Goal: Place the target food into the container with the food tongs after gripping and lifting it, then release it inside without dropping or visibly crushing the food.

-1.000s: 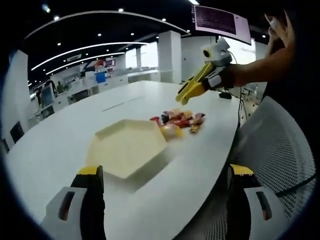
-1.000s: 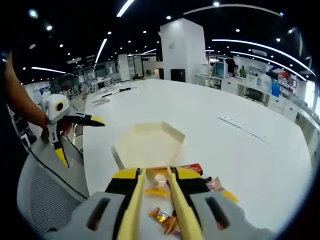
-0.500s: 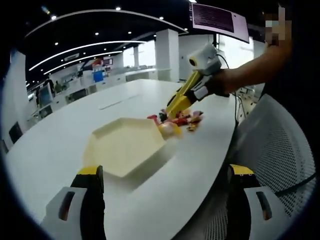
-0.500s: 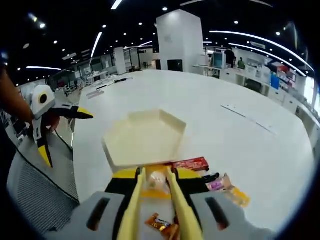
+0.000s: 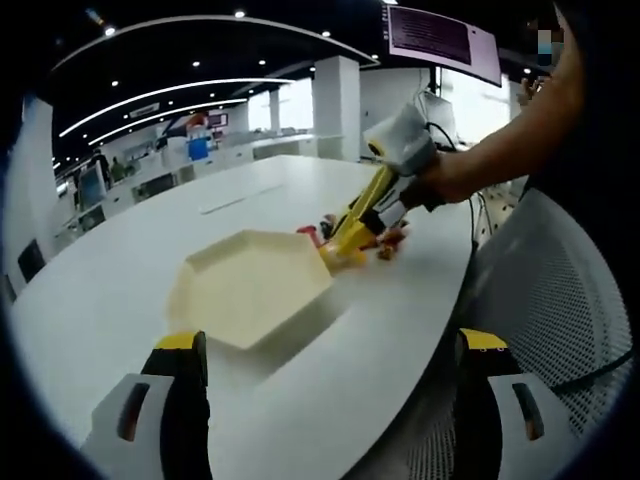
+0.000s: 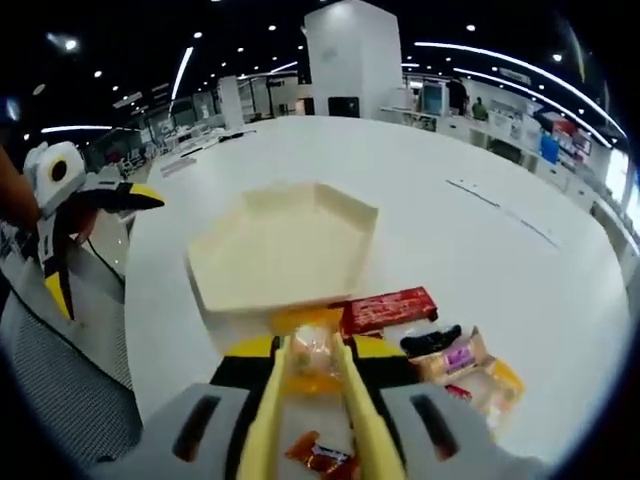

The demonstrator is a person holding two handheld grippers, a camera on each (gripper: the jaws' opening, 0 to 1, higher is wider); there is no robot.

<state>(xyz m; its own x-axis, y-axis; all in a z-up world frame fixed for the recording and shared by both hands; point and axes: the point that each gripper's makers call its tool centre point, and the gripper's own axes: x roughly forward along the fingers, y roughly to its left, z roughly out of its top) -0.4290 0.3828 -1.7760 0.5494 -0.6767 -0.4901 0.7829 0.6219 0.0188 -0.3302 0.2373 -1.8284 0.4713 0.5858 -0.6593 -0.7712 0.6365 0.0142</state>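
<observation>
The right tongs [image 6: 312,362] are lowered onto the pile of snacks [image 6: 440,350] just beside the cream hexagonal tray [image 6: 280,250] on the white table [image 6: 480,240], with a round yellowish wrapped piece of food [image 6: 310,352] sitting between their yellow arms; whether they press it I cannot tell. A red packet [image 6: 388,308] lies against the tray's near edge. The left tongs [image 5: 325,400] hang wide apart, short of the tray.

1. Container [image 6: 285,245]: pale yellow hexagonal tray, flat on table, just ahead of right gripper [image 6: 312,350].
2. Target food [image 6: 310,355]: round yellowish wrapped piece between yellow food tongs [image 6: 268,420], beside tray's near edge.
</observation>
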